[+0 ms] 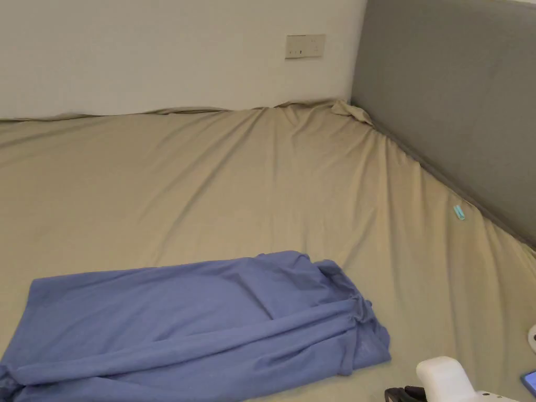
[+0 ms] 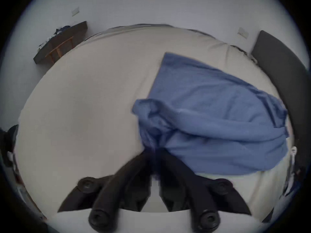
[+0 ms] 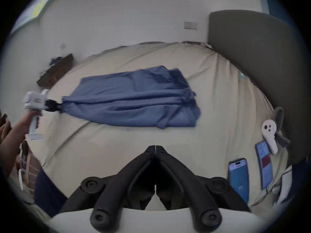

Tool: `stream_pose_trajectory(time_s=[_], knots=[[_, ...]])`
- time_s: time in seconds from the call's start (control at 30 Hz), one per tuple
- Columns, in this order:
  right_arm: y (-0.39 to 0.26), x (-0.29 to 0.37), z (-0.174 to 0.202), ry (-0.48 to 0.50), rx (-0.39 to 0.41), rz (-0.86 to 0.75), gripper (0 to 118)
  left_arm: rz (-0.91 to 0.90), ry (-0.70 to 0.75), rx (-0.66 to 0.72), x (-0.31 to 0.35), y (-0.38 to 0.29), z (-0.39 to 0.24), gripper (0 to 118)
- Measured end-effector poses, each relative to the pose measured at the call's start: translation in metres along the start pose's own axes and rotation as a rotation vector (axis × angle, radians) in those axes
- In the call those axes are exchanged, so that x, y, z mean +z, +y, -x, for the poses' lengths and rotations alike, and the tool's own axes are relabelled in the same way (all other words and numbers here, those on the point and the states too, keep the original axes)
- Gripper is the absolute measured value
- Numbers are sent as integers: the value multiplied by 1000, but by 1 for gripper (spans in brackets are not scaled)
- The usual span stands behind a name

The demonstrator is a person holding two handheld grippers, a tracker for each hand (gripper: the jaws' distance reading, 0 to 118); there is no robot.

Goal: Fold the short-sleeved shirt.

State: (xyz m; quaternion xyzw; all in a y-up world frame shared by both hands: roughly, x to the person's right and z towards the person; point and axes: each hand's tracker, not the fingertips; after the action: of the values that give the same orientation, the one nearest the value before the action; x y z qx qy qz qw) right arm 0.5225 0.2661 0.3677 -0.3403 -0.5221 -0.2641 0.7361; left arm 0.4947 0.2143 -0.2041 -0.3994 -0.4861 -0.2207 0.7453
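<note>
Starting from what is nearest to me, my right gripper (image 3: pixel 155 148) hovers over the bare beige bed sheet (image 3: pixel 117 144) with its jaws pressed together and nothing between them; in the head view its white body sits at the near right corner; two phones (image 3: pixel 239 177) and a white controller (image 3: pixel 269 135) lie on the sheet at its right side, well apart from the cloth; a little farther, my left gripper (image 2: pixel 154 152) has its jaws closed on a bunched end of the blue short-sleeved shirt (image 1: pixel 199 319); the right gripper view confirms this, because there the left gripper (image 3: pixel 57 106) pinches the cloth where it narrows to a point, and long creases run from this point along the whole garment; the shirt itself lies on the near part of the bed, long and narrow, with one side rolled over and the end toward the grey headboard (image 1: pixel 460 104) crumpled; farther behind it the sheet is free up to the wall (image 1: pixel 157 47).

I judge that the step in hand is still the spreading of the shirt, not a true fold; no clean folded edge exists yet; the next move calls for my right gripper to open, go to the crumpled far end and take a corner there, so that both tongs can pull the cloth flat; I must pull gently, because thin fabric like this slips and bunches again easily.
</note>
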Motion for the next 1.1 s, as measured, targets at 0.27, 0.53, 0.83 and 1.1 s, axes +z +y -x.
stream_pose_trajectory(time_s=[0.27, 0.53, 0.83, 1.1], knots=[[46, -62, -39, 8, -78, 68, 118, -25, -76, 127, 32, 9, -4, 5], [63, -145, -46, 7, -120, 208, 117, -61, -104, 152, 62, 11, -18, 5], [74, -123, -38, 90, -173, 183, 8, -50, -164, 214, 58, 11, 8, 5], [86, -29, -51, 170, -158, 82, 7, -99, -339, 357, 113, 13, 57, 5]])
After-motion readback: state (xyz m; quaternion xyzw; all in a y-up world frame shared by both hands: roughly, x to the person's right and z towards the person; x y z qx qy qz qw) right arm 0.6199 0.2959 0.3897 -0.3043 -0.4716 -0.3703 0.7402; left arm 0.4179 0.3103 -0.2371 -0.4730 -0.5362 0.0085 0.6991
